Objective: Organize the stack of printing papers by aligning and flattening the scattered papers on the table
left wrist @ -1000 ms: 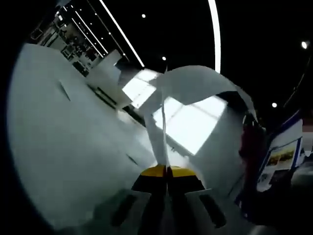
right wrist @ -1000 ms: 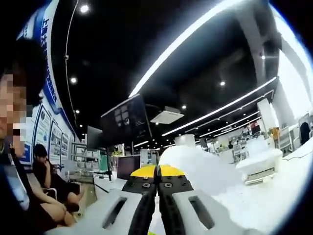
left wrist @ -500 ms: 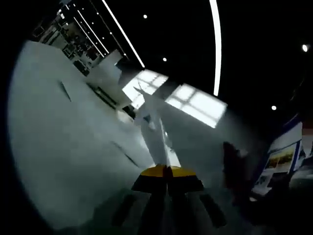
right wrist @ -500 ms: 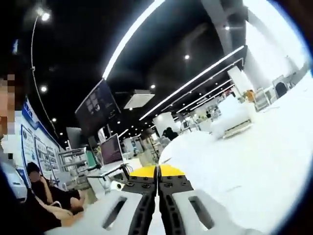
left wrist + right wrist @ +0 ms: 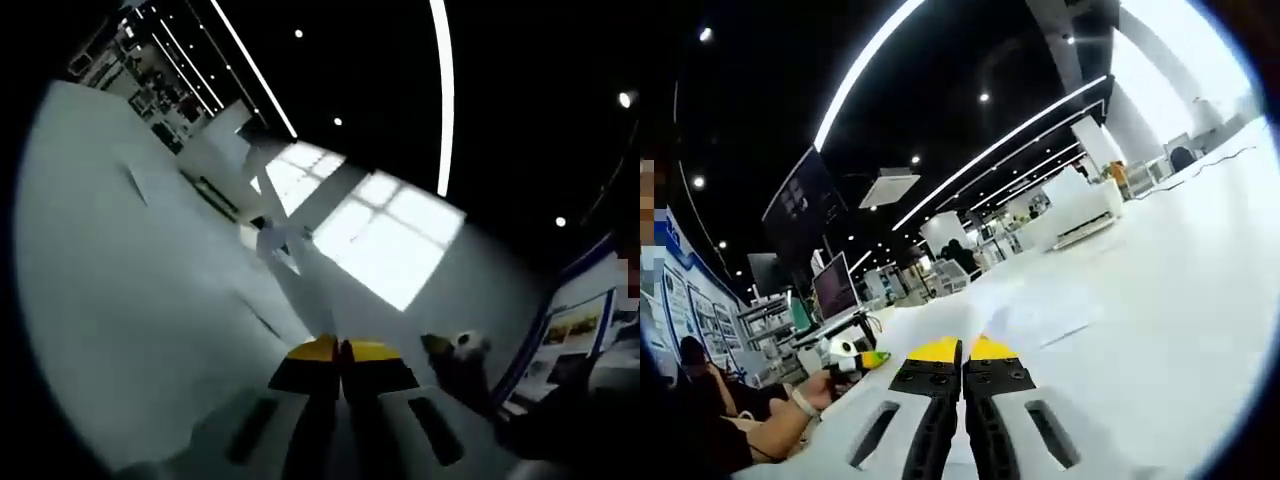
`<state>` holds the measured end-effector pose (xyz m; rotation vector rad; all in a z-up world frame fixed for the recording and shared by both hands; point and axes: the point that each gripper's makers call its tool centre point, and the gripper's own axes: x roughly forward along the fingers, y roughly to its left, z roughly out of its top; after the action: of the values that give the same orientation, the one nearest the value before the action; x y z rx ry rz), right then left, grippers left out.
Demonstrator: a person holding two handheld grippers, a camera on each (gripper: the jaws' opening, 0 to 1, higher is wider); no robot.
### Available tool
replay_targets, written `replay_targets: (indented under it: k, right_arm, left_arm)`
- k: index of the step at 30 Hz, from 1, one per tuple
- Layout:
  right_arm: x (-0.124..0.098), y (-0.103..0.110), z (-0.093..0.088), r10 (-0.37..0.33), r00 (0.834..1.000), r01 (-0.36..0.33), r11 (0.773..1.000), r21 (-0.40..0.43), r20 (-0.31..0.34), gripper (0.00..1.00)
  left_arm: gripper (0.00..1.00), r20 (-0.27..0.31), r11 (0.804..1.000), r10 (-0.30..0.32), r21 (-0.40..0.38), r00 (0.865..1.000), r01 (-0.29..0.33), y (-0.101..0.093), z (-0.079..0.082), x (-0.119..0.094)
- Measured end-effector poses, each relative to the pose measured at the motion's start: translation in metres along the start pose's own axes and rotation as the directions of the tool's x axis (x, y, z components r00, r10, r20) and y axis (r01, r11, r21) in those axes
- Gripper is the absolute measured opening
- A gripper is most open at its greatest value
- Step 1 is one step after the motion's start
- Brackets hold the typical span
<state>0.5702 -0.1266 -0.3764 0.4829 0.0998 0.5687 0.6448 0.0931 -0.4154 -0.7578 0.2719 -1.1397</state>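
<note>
Both grippers (image 5: 340,347) (image 5: 962,348) clamped on paper (image 5: 1040,315) over white table (image 5: 1180,280); dark ceiling w/ strip lights (image 5: 990,150).

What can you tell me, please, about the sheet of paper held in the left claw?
The paper is a thin white sheet, seen almost edge-on in the left gripper view. It rises from between the yellow tips of the left claw, which is shut on it, and narrows to a slightly crumpled far end. Beside it lies the white table; whether they touch is unclear.

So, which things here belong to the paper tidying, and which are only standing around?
Job: sheet in the shut left tool; papers on the table; right tool.
Around: monitor; wall posters.
</note>
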Motion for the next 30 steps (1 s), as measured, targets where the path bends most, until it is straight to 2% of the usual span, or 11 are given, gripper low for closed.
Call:
replay_targets:
  k: [19,30]
  right_arm:
    - [0.001,-0.008,-0.018,0.000,1.000,0.001,1.000,0.032,-0.021,0.00]
    - [0.001,-0.004,-0.024,0.006,1.000,-0.004,0.998,0.061,-0.028,0.00]
  left_arm:
    - [0.07,0.001,1.000,-0.003,-0.015,1.000,0.003,0.001,0.002,0.000]
    - [0.08,0.003,1.000,-0.001,-0.025,1.000,0.001,0.002,0.002,0.000]
